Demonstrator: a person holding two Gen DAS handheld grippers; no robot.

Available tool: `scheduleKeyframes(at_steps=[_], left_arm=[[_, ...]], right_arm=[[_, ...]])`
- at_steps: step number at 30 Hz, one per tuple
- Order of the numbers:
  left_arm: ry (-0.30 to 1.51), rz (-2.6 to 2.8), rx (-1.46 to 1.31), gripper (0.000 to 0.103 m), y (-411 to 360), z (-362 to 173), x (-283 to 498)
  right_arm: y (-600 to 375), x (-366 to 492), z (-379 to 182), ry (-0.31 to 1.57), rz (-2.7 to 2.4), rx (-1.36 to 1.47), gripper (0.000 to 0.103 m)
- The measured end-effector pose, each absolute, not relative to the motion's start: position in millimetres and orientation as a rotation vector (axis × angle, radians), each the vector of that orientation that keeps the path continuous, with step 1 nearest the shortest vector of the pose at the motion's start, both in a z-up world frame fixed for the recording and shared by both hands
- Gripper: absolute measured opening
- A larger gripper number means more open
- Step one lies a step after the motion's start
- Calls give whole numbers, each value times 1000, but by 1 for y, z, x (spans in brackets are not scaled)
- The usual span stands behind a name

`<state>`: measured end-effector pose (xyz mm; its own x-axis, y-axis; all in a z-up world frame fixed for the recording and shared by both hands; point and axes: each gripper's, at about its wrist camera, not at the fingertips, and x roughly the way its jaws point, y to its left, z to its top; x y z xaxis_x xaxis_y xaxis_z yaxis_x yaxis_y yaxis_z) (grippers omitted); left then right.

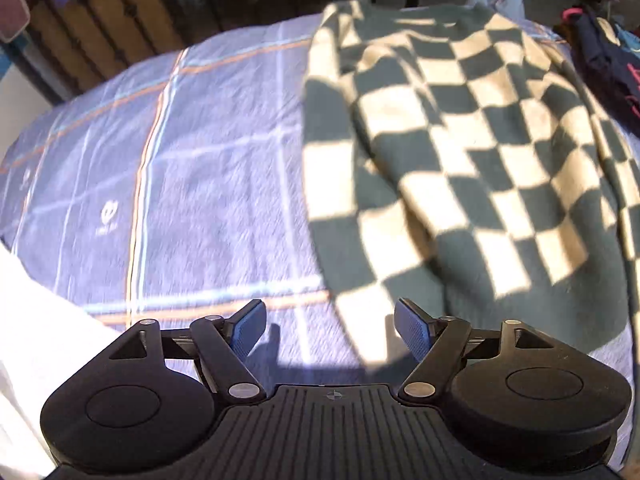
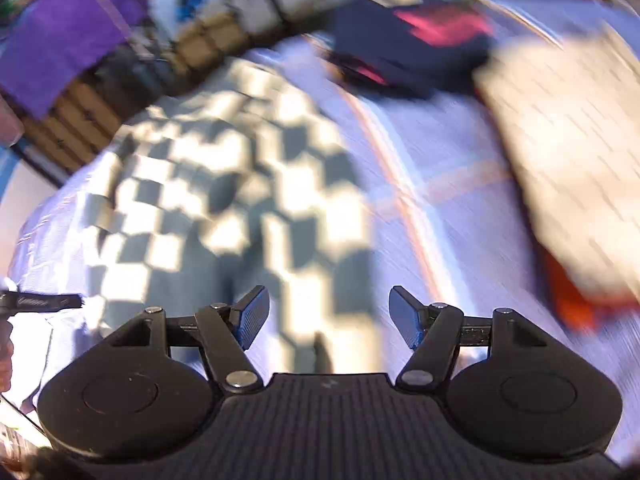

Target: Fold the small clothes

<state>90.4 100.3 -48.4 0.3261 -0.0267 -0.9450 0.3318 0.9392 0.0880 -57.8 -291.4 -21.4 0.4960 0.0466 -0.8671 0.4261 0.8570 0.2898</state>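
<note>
A: Where's the garment?

B: The checkered sweater (image 1: 460, 152) lies spread on the blue plaid bedsheet (image 1: 180, 180), collar at the far end, hem toward us. So its long axis runs near to far.

A: And the left hand-held gripper (image 1: 330, 330)?

B: Jaws spread wide, nothing between them. It hangs over bare sheet at the sweater's near left corner; the cloth lies ahead and to its right, the hem edge just beside its right pad.

A: The right hand-held gripper (image 2: 329, 316)?

B: Also spread and empty, though that view is blurred. It points down at the near hem, and the sweater stretches ahead and leftward from it, with bare sheet to its right.

A: Which hand is nearer?

B: I'd judge the right, since cloth already sits under its jaws. The left needs a small shift rightward to straddle the corner.

A: Anything else close by?

B: A dark folded garment (image 2: 412, 48) at the far right, and a pale cloth (image 2: 568, 152) on the right, both apart from the sweater.
</note>
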Motion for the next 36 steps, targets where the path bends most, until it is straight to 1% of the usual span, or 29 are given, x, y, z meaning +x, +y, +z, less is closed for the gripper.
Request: scheduleKeyframes(at_steps=[3,6,7,8,9,12,13,14,16,17,18,20,21,22,23,24,25,29,32,33,34,35,36], left_arm=[[1228,-203,221,103,119,-55,85],[1266,-200,147,103,118,-60,91],[1272,-198,142,103,116,-63,92],[1275,-189,152,103,111,-66,92],[1275,-178,178,103,104,-72,94],[1265,-121,316,103,84,-96,103],[1270,-110,327,103,80,-102,107],[1256,-108,305,103,78,-103,108],[1221,-142,252,103,77,-102,109],[1223,-168,246,103,76,-103,111],[1230,-193,243,103,75,-106,114],[1223,-239,215,103,75,-103,116],[1231,-283,206,88,72,-103,119],[1241,-314,215,77,68,-101,120],[1235,-322,245,59,64,-96,120],[1216,-326,264,49,63,-90,122],[1192,-328,263,45,64,-82,124],[1088,-267,206,45,97,-39,156],[958,-109,215,45,140,4,195],[904,-41,228,47,158,19,210],[856,26,234,49,176,32,224],[822,97,242,57,192,44,236],[801,162,256,72,207,54,248]], right_arm=[[-310,-88,-25,1073,-300,552,74],[-309,-90,-27,1091,-276,558,75],[-304,-85,-28,1091,-256,561,78],[-300,-77,-32,1097,-231,569,83],[-295,-69,-35,1110,-207,574,85],[-272,-47,-54,1199,-246,547,85],[-263,-42,-65,1251,-280,518,82],[-253,-39,-74,1300,-305,485,78],[-231,-41,-80,1312,-288,394,77],[-219,-44,-78,1298,-244,330,64],[-209,-47,-76,1286,-192,270,55],[-200,-55,-73,1259,-137,218,10],[-199,-58,-70,1250,-133,222,11],[-202,-60,-67,1236,-141,234,11],[-205,-62,-62,1219,-151,242,11],[-210,-65,-54,1187,-163,237,11],[-215,-66,-45,1145,-187,224,11],[-256,-64,1,986,-339,127,11],[-309,-63,34,881,-513,154,11],[-326,-62,43,854,-578,175,12],[-340,-62,49,837,-625,203,17],[-352,-61,53,826,-652,240,23],[-359,-60,56,812,-665,278,30]])
